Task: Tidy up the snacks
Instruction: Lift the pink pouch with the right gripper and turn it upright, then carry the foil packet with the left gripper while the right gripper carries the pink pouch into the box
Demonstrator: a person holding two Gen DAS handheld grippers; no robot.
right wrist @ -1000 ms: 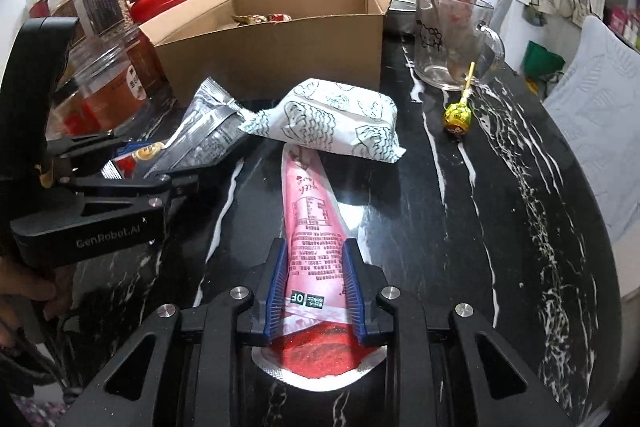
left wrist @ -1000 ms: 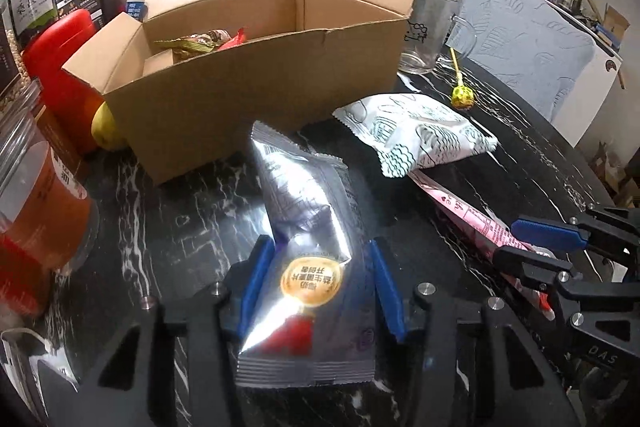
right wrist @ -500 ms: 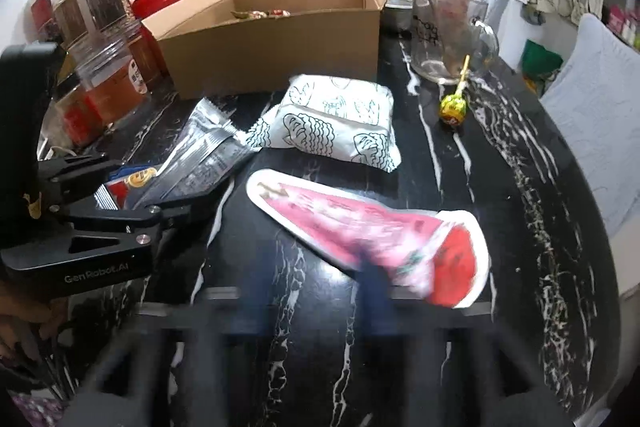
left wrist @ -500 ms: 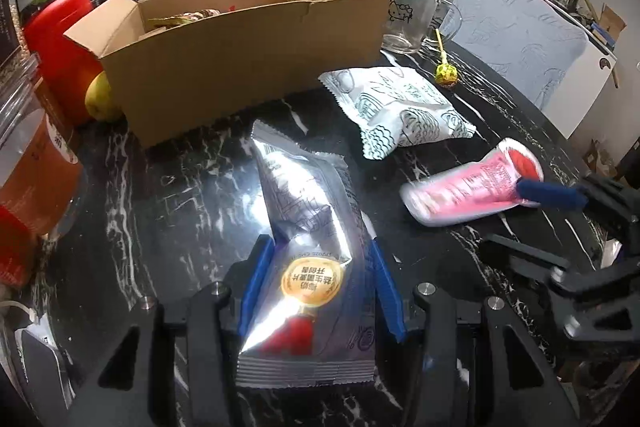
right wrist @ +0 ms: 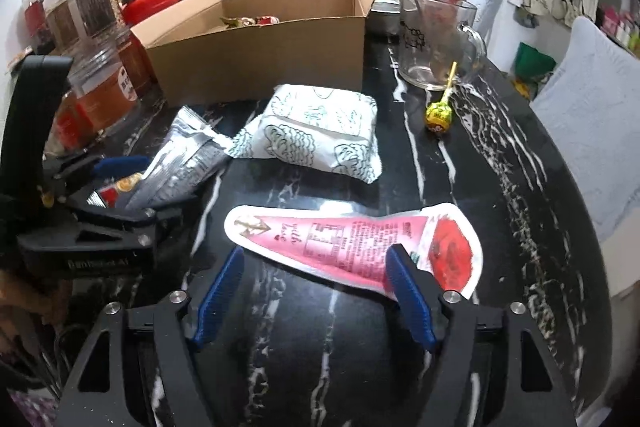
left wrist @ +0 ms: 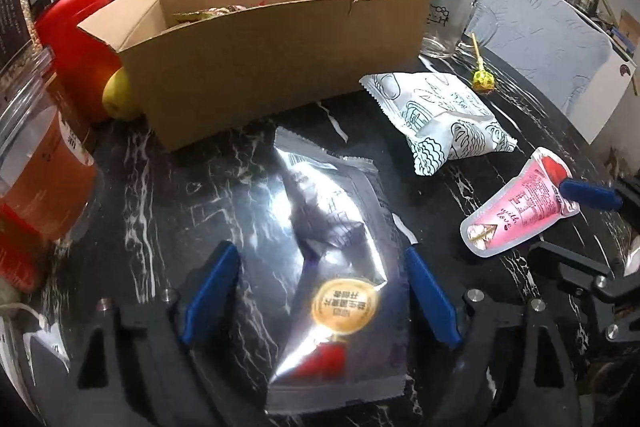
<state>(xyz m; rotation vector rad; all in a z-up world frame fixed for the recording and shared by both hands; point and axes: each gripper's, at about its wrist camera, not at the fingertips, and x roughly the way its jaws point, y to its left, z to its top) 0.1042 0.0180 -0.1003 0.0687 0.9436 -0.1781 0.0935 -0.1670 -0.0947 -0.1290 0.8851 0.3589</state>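
A silver foil snack packet (left wrist: 328, 219) lies flat on the black marble table (left wrist: 160, 187) between the blue pads of my left gripper (left wrist: 320, 267). Its jaws are opening and the pads do not press the packet. A pink pouch (right wrist: 348, 239) lies crosswise just ahead of my right gripper (right wrist: 316, 259). Those jaws are opening too, and the right fingertip overlaps the pouch's red end without gripping it. The open cardboard box (left wrist: 280, 39) stands behind with some snacks inside. A white patterned packet (right wrist: 316, 131) and a lollipop (right wrist: 438, 115) lie near the box.
Jars (right wrist: 100, 83) and a red container (left wrist: 76, 39) crowd the left edge, with a yellow fruit (left wrist: 118, 95) beside the box. A glass mug (right wrist: 436, 39) stands right of the box. A padded chair (left wrist: 540, 39) is past the table's right rim.
Both grippers went from shut on their packets to open. The pink pouch dropped and swung sideways on the table. The silver packet spread flat between the left pads.
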